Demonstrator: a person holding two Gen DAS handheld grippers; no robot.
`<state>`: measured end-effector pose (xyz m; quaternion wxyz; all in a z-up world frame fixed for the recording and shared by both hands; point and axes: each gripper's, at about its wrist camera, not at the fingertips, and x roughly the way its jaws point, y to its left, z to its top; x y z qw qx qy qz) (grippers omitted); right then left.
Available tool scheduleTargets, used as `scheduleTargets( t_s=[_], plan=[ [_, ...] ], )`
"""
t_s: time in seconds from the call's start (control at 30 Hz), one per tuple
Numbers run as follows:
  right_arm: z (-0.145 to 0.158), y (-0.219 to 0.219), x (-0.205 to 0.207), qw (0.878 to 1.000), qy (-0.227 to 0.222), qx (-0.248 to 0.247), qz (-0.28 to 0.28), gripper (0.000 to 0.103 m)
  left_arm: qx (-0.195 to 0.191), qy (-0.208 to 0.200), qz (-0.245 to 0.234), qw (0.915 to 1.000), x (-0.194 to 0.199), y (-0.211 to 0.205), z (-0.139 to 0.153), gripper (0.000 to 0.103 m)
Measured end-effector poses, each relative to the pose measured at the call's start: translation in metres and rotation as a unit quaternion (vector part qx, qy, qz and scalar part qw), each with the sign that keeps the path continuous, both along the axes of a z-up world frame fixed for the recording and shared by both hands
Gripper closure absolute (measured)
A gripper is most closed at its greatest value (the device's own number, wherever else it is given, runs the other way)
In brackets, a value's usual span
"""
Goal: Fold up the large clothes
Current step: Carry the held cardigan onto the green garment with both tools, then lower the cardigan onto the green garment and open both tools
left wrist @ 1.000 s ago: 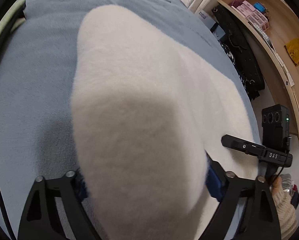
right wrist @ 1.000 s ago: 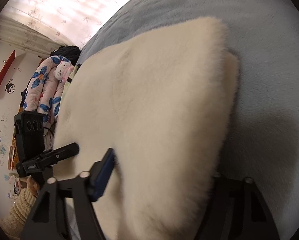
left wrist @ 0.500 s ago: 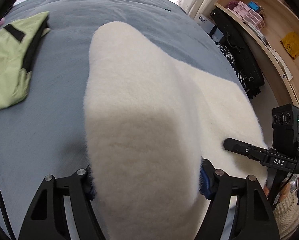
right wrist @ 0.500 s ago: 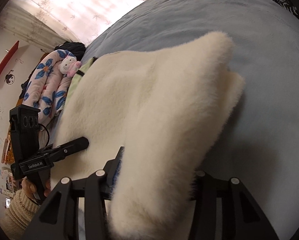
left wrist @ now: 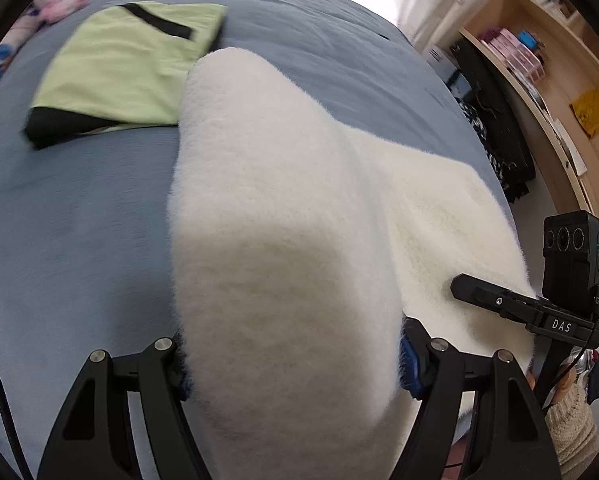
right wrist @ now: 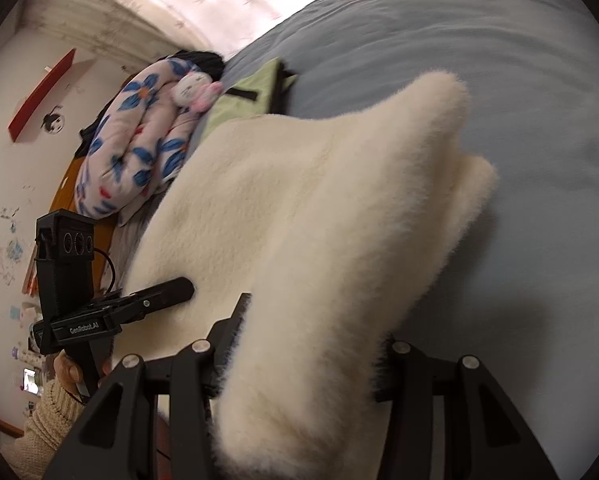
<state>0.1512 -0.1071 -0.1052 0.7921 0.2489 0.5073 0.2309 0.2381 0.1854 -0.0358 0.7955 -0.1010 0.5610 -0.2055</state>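
A large cream fleece garment [left wrist: 283, 208] lies on a blue bed [left wrist: 67, 208]. My left gripper [left wrist: 291, 356] is shut on a thick bunch of it, lifted toward the camera. My right gripper [right wrist: 303, 344] is shut on another bunch of the same fleece [right wrist: 319, 216], raised off the bed; its fold hangs to the right. The right gripper also shows at the right of the left wrist view [left wrist: 511, 304], and the left gripper shows at the left of the right wrist view [right wrist: 139, 304].
A folded green garment with black trim [left wrist: 127, 64] lies on the bed behind the fleece. A floral quilt and plush toy [right wrist: 139, 144] sit at the bed's edge. Wooden shelves [left wrist: 547, 80] and a dark bag [left wrist: 495, 128] stand to the right.
Both grippers have lifted and pulled back with the fleece, so more of the bed and the green garment now show. Both stay shut on it.
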Motion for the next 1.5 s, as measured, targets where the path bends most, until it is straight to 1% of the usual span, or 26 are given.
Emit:
scheduleTargets(
  t_s=[0.17,0.3,0.37,0.5,0.57,0.6,0.63,0.7,0.77,0.87,0.9,0.97,1.0,1.07,1.1,1.13,1.17,1.2,1.23,1.27,1.33,1.4,1.47,1.5],
  plan=[
    [0.015,0.06,0.017,1.0,-0.012,0.009,0.023,0.057,0.004,-0.015,0.029,0.9994,0.003,0.063,0.019,0.03],
    [0.032,0.1,0.046,0.999,-0.027,0.016,0.035,0.057,0.007,-0.029,0.045,0.9985,0.027,0.106,0.037,0.03],
    [0.041,0.118,0.066,0.999,-0.036,0.016,0.037,0.057,0.011,-0.039,0.047,0.9981,0.048,0.128,0.048,0.03],
    [0.057,0.144,0.118,0.998,-0.061,0.017,0.03,0.057,0.015,-0.066,0.052,0.9964,0.1,0.151,0.066,0.03],
    [0.062,0.155,0.148,0.997,-0.071,0.019,0.023,0.057,0.015,-0.081,0.051,0.9953,0.135,0.154,0.072,0.03],
    [0.063,0.161,0.163,0.997,-0.075,0.021,0.019,0.057,0.013,-0.084,0.051,0.9951,0.15,0.159,0.073,0.03],
    [0.064,0.167,0.179,0.996,-0.081,0.018,0.018,0.057,0.011,-0.088,0.052,0.9947,0.174,0.159,0.075,0.03],
    [0.063,0.175,0.207,0.996,-0.088,0.018,0.012,0.057,0.011,-0.092,0.051,0.9944,0.205,0.163,0.074,0.03],
    [0.057,0.183,0.233,0.995,-0.095,0.017,0.01,0.057,0.016,-0.098,0.047,0.994,0.237,0.169,0.07,0.03],
    [0.037,0.194,0.273,0.995,-0.097,0.026,-0.002,0.057,0.022,-0.106,0.045,0.9931,0.278,0.179,0.054,0.03],
    [0.028,0.197,0.284,0.995,-0.097,0.029,-0.007,0.057,0.025,-0.108,0.046,0.9928,0.29,0.182,0.046,0.03],
    [0.002,0.201,0.31,0.996,-0.086,0.03,-0.018,0.057,0.023,-0.103,0.054,0.993,0.317,0.191,0.022,0.03],
    [-0.017,0.203,0.323,0.997,-0.073,0.027,-0.026,0.057,0.023,-0.092,0.063,0.9935,0.328,0.196,0.005,0.029],
    [-0.052,0.205,0.34,0.999,-0.03,0.012,-0.037,0.056,0.02,-0.055,0.091,0.9941,0.347,0.209,-0.04,0.022],
    [-0.065,0.204,0.343,0.999,-0.021,0.016,-0.041,0.053,0.013,-0.053,0.099,0.9937,0.35,0.213,-0.051,0.012],
    [-0.072,0.204,0.342,0.999,-0.02,0.025,-0.037,0.052,0.001,-0.058,0.106,0.9927,0.35,0.22,-0.061,0.004],
    [-0.073,0.203,0.339,0.999,-0.027,0.023,-0.034,0.05,-0.011,-0.063,0.105,0.9925,0.349,0.224,-0.066,0.003],
    [-0.072,0.204,0.336,0.999,-0.037,0.014,-0.029,0.044,-0.018,-0.065,0.101,0.9926,0.348,0.226,-0.068,0.003],
    [-0.07,0.204,0.332,0.999,-0.045,0.003,-0.02,0.04,-0.018,-0.071,0.097,0.9926,0.346,0.227,-0.068,0.003],
    [-0.068,0.206,0.33,0.999,-0.049,-0.004,-0.015,0.039,-0.015,-0.074,0.096,0.9925,0.345,0.227,-0.067,0.002],
    [-0.061,0.204,0.322,0.999,-0.043,-0.013,-0.015,0.037,-0.003,-0.079,0.097,0.9921,0.343,0.225,-0.063,0.002],
    [-0.053,0.199,0.314,0.999,-0.041,-0.021,-0.024,0.037,0.019,-0.087,0.107,0.9903,0.337,0.22,-0.056,0.002],
    [-0.039,0.197,0.306,0.997,-0.05,-0.043,-0.037,0.037,0.037,-0.094,0.116,0.9881,0.333,0.218,-0.05,0.002],
    [-0.03,0.196,0.299,0.996,-0.062,-0.054,-0.044,0.037,0.046,-0.099,0.118,0.9869,0.329,0.216,-0.046,0.003]
  ],
)
